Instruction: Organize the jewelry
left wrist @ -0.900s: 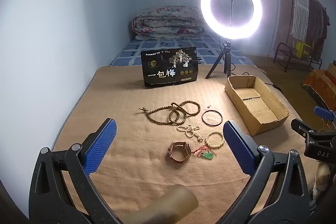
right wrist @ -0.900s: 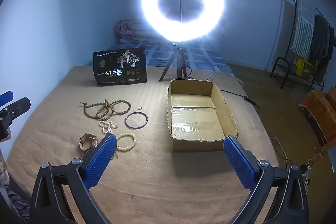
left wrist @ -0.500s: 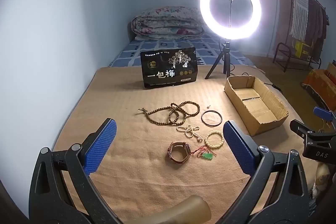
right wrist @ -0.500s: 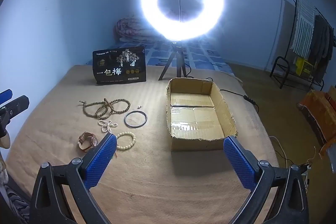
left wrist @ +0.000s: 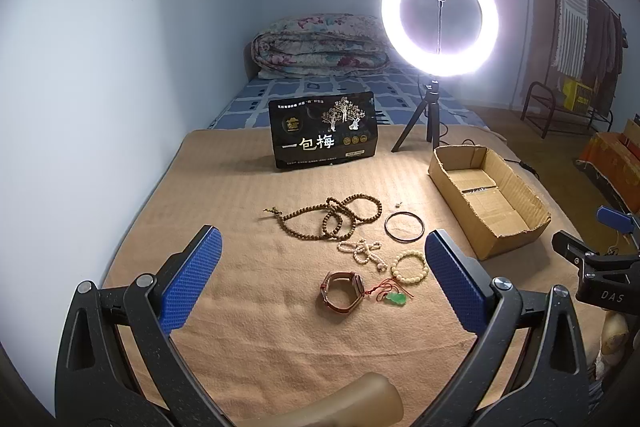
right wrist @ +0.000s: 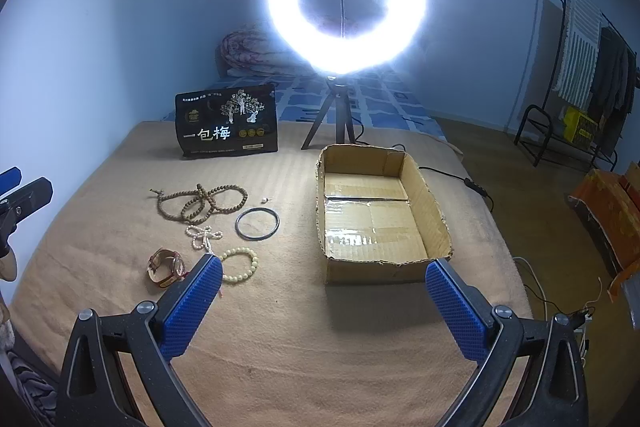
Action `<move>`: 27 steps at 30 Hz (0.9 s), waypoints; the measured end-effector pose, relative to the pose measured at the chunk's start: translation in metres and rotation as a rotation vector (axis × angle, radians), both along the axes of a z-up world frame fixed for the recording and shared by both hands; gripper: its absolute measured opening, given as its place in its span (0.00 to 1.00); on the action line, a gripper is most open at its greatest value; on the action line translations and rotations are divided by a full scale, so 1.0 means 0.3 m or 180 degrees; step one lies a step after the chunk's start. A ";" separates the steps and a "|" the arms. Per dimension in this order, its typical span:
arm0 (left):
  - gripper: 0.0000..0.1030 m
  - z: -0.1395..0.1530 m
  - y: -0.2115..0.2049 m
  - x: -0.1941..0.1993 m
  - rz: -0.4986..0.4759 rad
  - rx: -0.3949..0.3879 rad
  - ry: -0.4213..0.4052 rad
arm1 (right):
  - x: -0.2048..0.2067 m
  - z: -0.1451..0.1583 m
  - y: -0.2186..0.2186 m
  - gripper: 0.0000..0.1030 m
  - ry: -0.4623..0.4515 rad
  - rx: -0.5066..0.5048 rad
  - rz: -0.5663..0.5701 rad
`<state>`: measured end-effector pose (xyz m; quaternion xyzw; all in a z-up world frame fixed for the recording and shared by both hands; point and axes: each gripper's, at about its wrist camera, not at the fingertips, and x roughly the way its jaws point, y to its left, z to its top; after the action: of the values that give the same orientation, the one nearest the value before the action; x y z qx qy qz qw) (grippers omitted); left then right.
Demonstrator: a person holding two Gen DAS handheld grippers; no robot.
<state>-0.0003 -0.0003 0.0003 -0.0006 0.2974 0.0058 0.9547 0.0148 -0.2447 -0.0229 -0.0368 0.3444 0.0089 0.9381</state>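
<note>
Jewelry lies on a tan blanket: a brown bead necklace [left wrist: 332,217], a dark bangle [left wrist: 404,225], a small pearl strand [left wrist: 362,251], a cream bead bracelet [left wrist: 410,267], a brown watch [left wrist: 342,291] and a green pendant on red cord [left wrist: 394,298]. An open cardboard box [left wrist: 490,195] stands to their right and shows empty in the right wrist view [right wrist: 376,219]. My left gripper [left wrist: 320,279] is open and empty, hovering short of the watch. My right gripper [right wrist: 322,301] is open and empty, in front of the box; the cream bracelet [right wrist: 240,263] lies by its left finger.
A black snack bag [left wrist: 324,131] stands at the back. A lit ring light on a tripod [left wrist: 438,23] stands behind the box, its cable trailing right. A folded quilt [left wrist: 320,45] lies by the wall. A clothes rack [left wrist: 576,39] is far right.
Both grippers stay open and nearly still. The views drift only slightly; the jewelry and box have not moved.
</note>
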 end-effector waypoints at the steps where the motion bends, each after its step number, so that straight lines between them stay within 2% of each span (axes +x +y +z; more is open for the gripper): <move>1: 1.00 0.000 0.000 0.000 0.0000 0.0000 0.0002 | -0.001 0.000 -0.001 1.00 0.0000 0.0000 0.0000; 27: 1.00 -0.001 -0.001 0.001 -0.0003 0.0005 0.0000 | -0.004 -0.003 -0.004 1.00 0.0022 0.0006 -0.0004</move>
<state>-0.0002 -0.0007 0.0001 0.0002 0.2974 0.0055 0.9547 0.0136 -0.2458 -0.0238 -0.0356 0.3477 0.0087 0.9369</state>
